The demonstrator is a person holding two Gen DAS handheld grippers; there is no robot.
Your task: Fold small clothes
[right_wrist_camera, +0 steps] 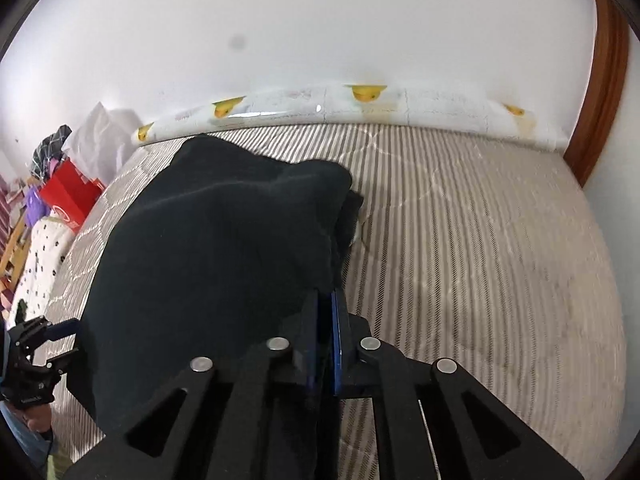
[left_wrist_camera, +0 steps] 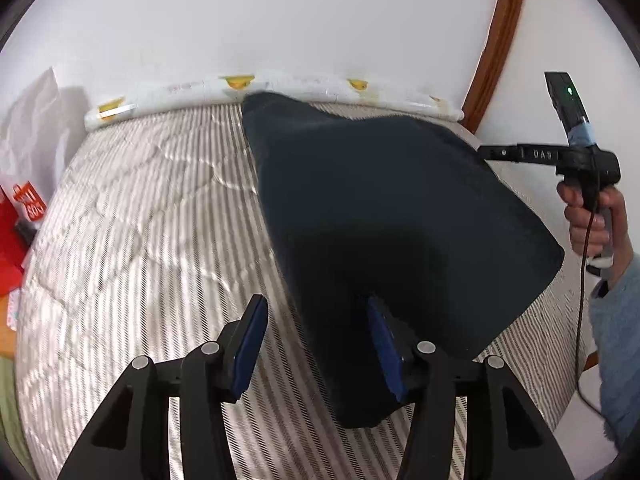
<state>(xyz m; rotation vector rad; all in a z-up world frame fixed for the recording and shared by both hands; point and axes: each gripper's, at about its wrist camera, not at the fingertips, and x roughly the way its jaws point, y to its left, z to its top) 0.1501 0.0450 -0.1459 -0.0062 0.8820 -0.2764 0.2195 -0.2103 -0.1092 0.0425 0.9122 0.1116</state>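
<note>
A dark navy garment point(left_wrist_camera: 380, 208) lies raised over the striped bed point(left_wrist_camera: 152, 208). My left gripper point(left_wrist_camera: 316, 304) stands open at the garment's near end. Its right blue pad point(left_wrist_camera: 384, 344) is against the cloth, and its left pad point(left_wrist_camera: 250, 344) is out over bare bed. In the right wrist view the garment point(right_wrist_camera: 216, 248) drapes over my right gripper point(right_wrist_camera: 326, 296), whose blue pads are closed on the cloth's edge. A hand holds that right gripper point(left_wrist_camera: 560, 156) at the garment's far right side, fingertips hidden behind cloth. The left gripper point(right_wrist_camera: 68, 344) shows at the lower left.
A white roll with yellow duck prints point(left_wrist_camera: 280, 88) lies along the wall at the bed's far edge. A red bag point(left_wrist_camera: 24, 216) and a white bag point(left_wrist_camera: 32, 120) stand left of the bed. A wooden door frame point(right_wrist_camera: 600, 100) is at the right. A spotted cloth point(right_wrist_camera: 40, 256) lies left.
</note>
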